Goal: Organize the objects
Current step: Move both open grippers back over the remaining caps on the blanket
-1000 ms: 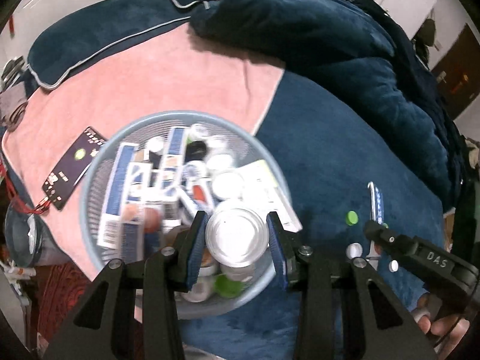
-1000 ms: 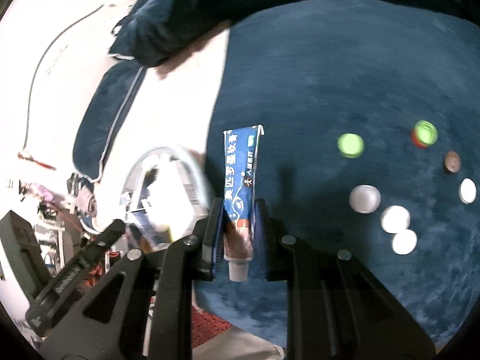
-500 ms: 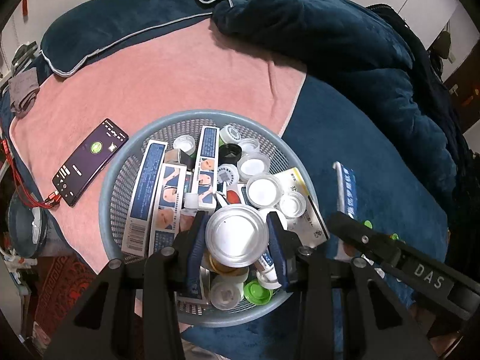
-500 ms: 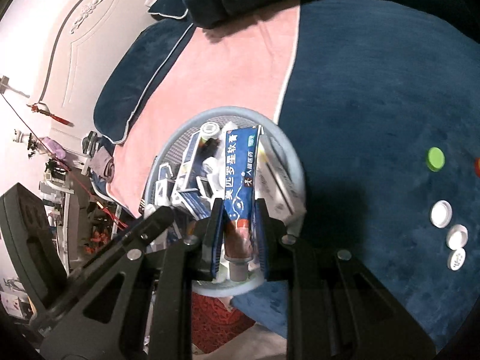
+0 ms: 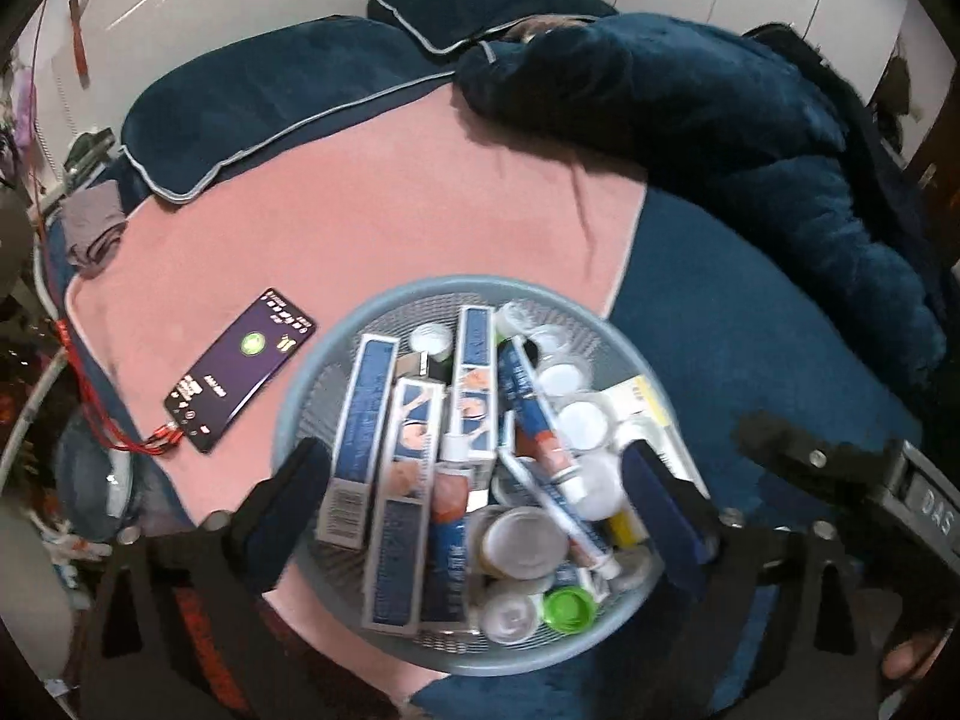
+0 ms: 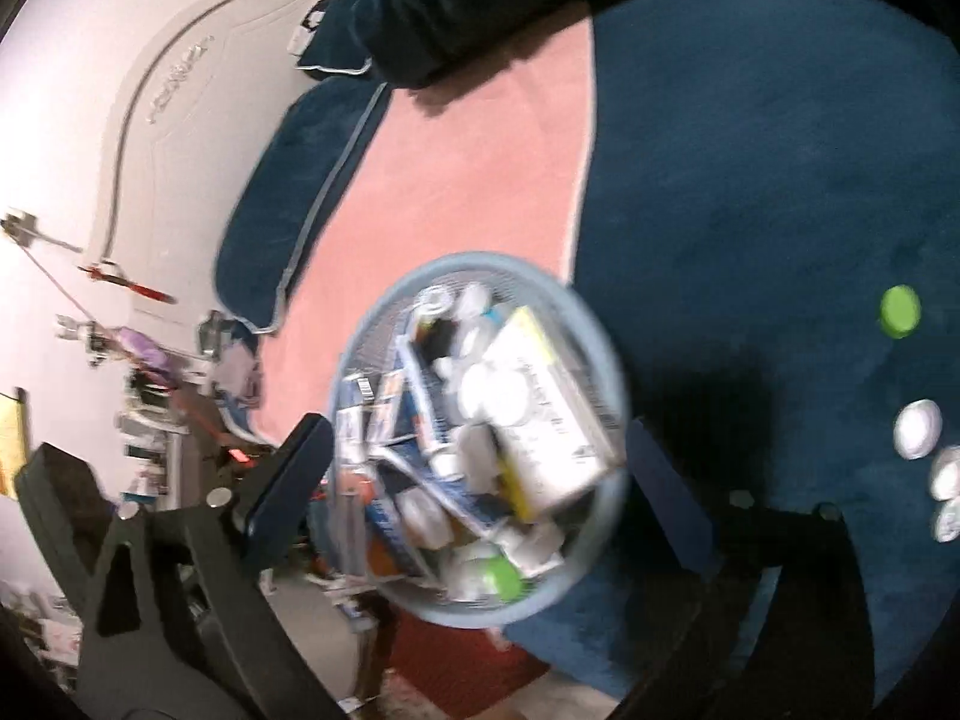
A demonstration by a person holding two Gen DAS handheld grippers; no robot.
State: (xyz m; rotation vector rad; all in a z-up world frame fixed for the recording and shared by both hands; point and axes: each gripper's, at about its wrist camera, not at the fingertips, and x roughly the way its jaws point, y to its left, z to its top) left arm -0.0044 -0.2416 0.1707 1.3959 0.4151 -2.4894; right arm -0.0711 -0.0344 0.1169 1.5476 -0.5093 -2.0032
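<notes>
Both my left tongs [image 5: 480, 498] and right tongs [image 6: 480, 480] are opening over the round pale-blue mesh basket [image 5: 336, 348] on the bed, nothing between them. It's heaped—the silver-lidded jar [image 5: 523, 543] could roll out, and loose caps [image 6: 917, 429] remain on the blue blanket.

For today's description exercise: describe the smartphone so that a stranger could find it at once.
Find the pink towel spread over the dark blue bed. Left of the round grey-blue mesh basket lies the flat black smartphone, the only thing with a lit screen and red cables plugged in.
</notes>
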